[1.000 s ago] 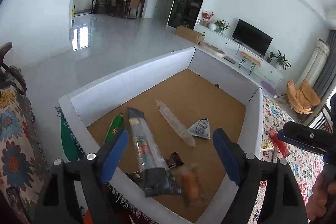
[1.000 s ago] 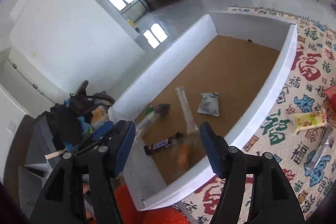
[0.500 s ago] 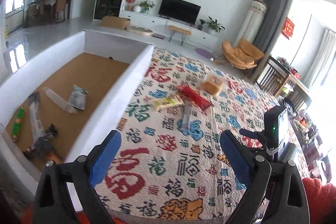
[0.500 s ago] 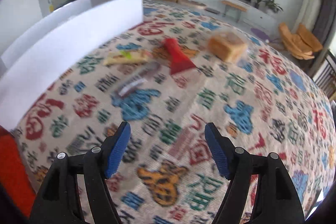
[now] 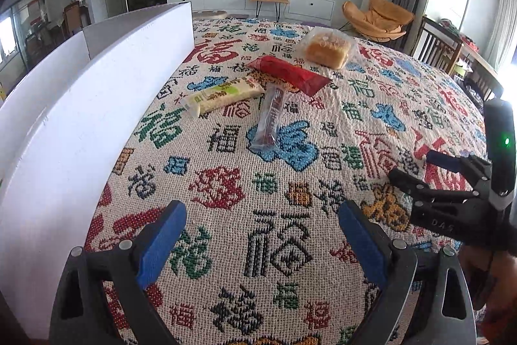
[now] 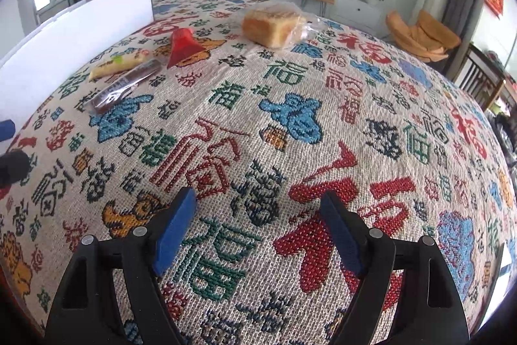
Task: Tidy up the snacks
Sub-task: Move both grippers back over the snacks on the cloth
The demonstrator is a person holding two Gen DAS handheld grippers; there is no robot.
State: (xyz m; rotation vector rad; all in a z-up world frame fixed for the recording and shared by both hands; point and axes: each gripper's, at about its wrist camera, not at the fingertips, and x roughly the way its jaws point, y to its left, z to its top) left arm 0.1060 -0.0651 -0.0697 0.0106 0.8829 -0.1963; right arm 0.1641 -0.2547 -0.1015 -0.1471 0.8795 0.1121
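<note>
Four snacks lie on the patterned woven cloth (image 5: 290, 183): a cream and green packet (image 5: 223, 94), a clear wrapper with a dark bar (image 5: 269, 118), a red packet (image 5: 289, 73) and a bagged bread loaf (image 5: 328, 49). My left gripper (image 5: 260, 209) hangs open over bare cloth, well short of them. My right gripper (image 6: 258, 196) hovers low over the cloth, its jaws opening with nothing between them. It also shows at the right in the left wrist view as the right gripper (image 5: 411, 164). From the right wrist I see the loaf (image 6: 271, 23), red packet (image 6: 182, 47), cream packet (image 6: 121, 65) and dark bar (image 6: 126, 86).
A white-walled box (image 5: 80, 118) runs along the cloth's left side, with its wall (image 6: 74, 34) also in the right wrist view. Its inside is hidden. A hand (image 5: 494, 296) holds the right gripper. An orange armchair (image 5: 374, 18) and wooden chairs (image 5: 436, 50) stand beyond the cloth.
Both grippers swung away from above the open box, where snacks lay on its brown floor, to the patterned cloth. They then sank closer to it, and the remaining snacks came into view.
</note>
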